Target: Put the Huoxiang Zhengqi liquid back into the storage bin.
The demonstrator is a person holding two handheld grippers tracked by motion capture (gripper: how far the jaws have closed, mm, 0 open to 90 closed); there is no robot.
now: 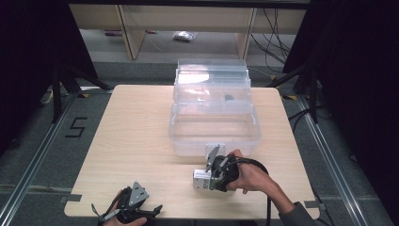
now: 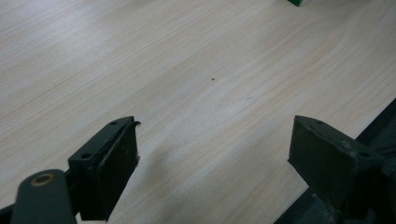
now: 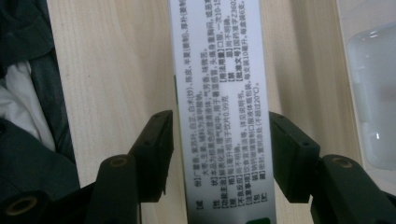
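Down at the bottom left of the high view, the left tool sits at the near edge of the desk, its grey three-cornered plate on top and a hand partly showing under it. Its own view has the two black jaws spread wide apart, released, with bare pale wood grain between them and a sliver of something green at the top right edge. Lower centre-right of the high view, the right hand brings the right tool against a small white box lying on the desk just in front of a clear plastic bin. In the right gripper view the box runs up the middle of the frame, white with rows of small black print and a green patch at the bottom; the jaws stand on either side of it, seemingly closed against its long edges, grasping it. Dark fabric shows at the left edge, the bin's rounded corner at the right. Behind the bin, at top centre, stands a stepped clear container.
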